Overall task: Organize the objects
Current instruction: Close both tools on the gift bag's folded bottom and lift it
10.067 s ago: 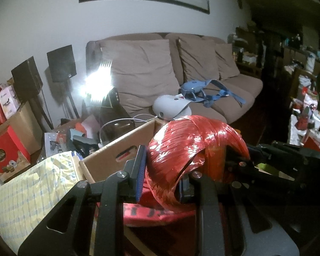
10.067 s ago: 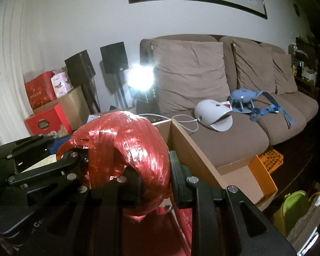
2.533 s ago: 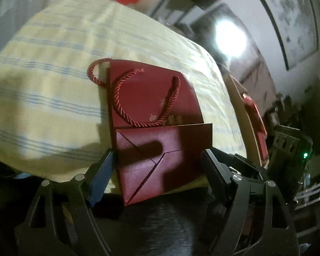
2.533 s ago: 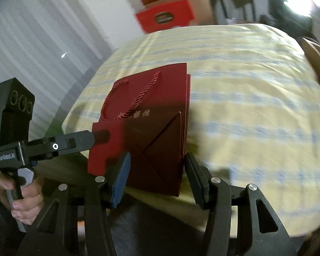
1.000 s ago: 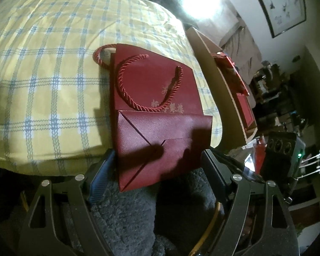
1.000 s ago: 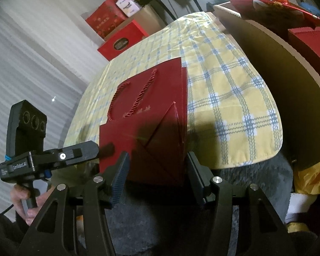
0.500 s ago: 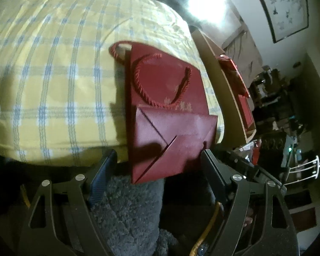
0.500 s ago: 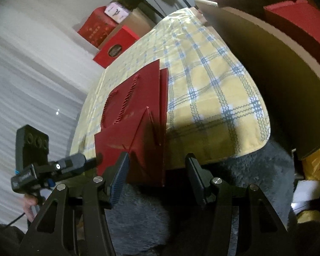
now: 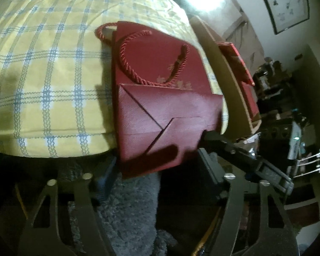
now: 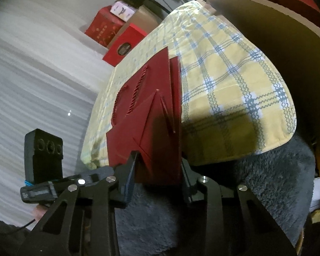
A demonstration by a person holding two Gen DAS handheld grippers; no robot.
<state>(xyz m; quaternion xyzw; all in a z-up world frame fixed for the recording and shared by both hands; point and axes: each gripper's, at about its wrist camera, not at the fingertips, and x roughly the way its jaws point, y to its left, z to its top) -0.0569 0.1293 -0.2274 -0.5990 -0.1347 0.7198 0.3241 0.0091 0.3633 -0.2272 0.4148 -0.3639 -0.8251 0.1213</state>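
Gift bag [image 9: 160, 89], dark red and folded flat with its rope handles [image 9: 138, 49] lying on top, is resting on the yellow checked cloth [image 9: 42, 64] of the tabletop, its folded base overhanging the near edge above a grey fleece [image 9: 134, 202]. Left tongs [image 9: 157, 170] are closing around the overhanging base; the pads are not yet visibly pressing, so they are reading as open with the bag between them. Right tongs [image 10: 157, 170] are also closing, straddling the same base from the bag's side edge [image 10: 175, 106]; contact is not clear there either. A cardboard box [image 9: 228, 68] holding other red items is standing just beside the tabletop's far-right edge.

Risks, as judged: both tongs are narrowing onto one thin paper fold, so uneven pressure may be creasing or buckling it. A shallow bite may be letting the bag slide off the near edge. Loose handles may be snagging when lifted.
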